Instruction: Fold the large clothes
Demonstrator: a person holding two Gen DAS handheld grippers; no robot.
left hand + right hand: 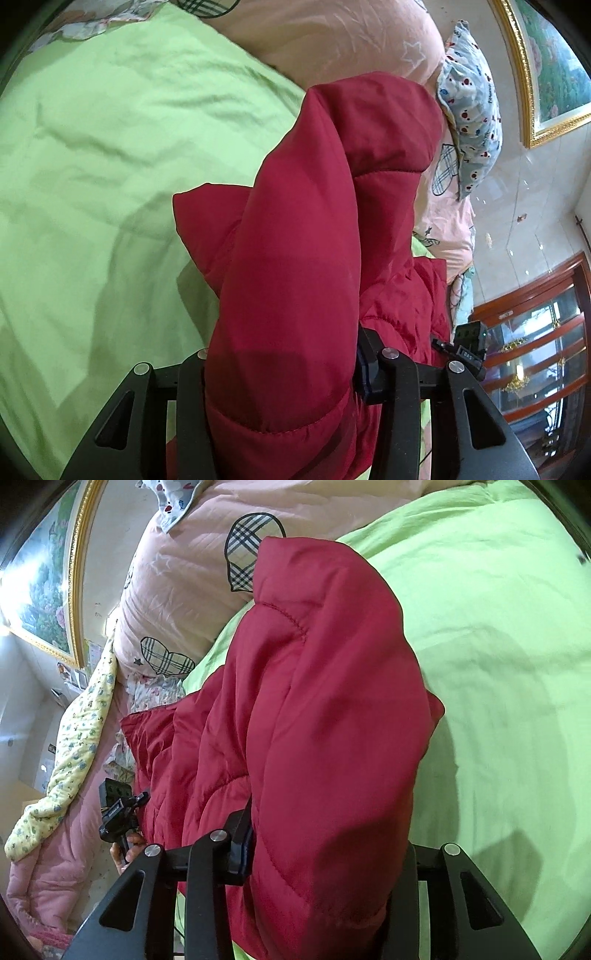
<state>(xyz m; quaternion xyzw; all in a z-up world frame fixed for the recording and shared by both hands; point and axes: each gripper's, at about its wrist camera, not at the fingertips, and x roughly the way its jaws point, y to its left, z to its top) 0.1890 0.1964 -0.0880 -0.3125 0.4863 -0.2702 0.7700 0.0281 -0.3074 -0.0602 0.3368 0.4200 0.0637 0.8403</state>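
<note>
Over the green bedsheet (110,166) my left gripper (280,373) and right gripper (325,849) each clamp the red padded jacket (306,240), lifting an edge to fold

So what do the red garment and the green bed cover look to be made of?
Red garment: looks like padded synthetic shell, perhaps nylon or polyester; smooth with a slight sheen, puffy, with stitched quilting seams. Green bed cover: probably woven cotton or a blend; matte, with soft creases.

Bed with green sheet (110,147), pink quilt (184,572), red padded jacket (314,701) seemingly partly resting there
</note>
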